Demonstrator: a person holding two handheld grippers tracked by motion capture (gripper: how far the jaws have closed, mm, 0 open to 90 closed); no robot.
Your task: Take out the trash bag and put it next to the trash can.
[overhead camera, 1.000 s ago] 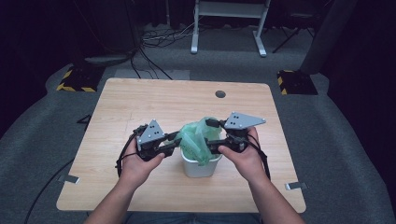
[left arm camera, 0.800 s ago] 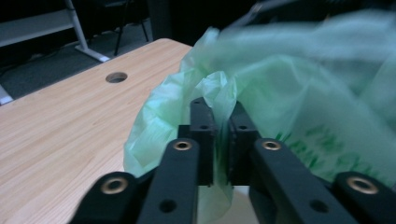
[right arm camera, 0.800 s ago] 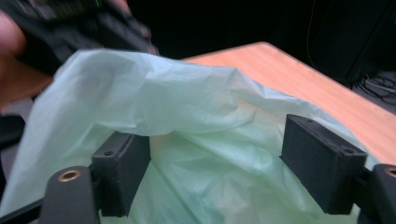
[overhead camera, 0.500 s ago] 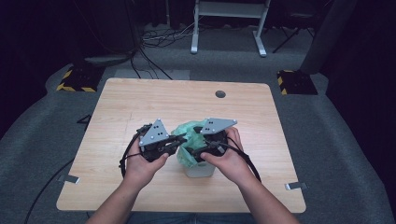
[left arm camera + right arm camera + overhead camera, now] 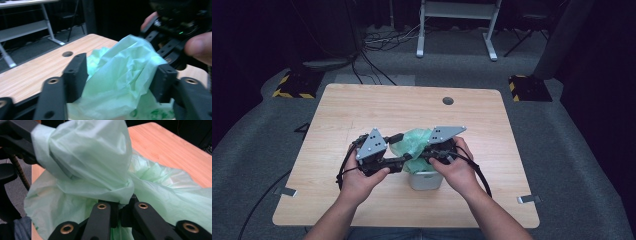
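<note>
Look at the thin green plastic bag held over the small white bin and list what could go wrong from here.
1. The right tool is shut on a bunched fold of the thin green plastic bag; a hard pull might tear the film.
2. The left tool has just been opening, its jaws apart with bag between them, so that side may slip free.
3. The small white bin looks light; tugging the bag could tip it or drag it across the wooden table.

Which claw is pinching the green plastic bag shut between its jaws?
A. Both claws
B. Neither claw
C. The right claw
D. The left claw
C: in the right gripper view the right claw has its jaws closed on a fold of the green plastic bag, while the left claw stands open with the bag between its jaws.
</note>
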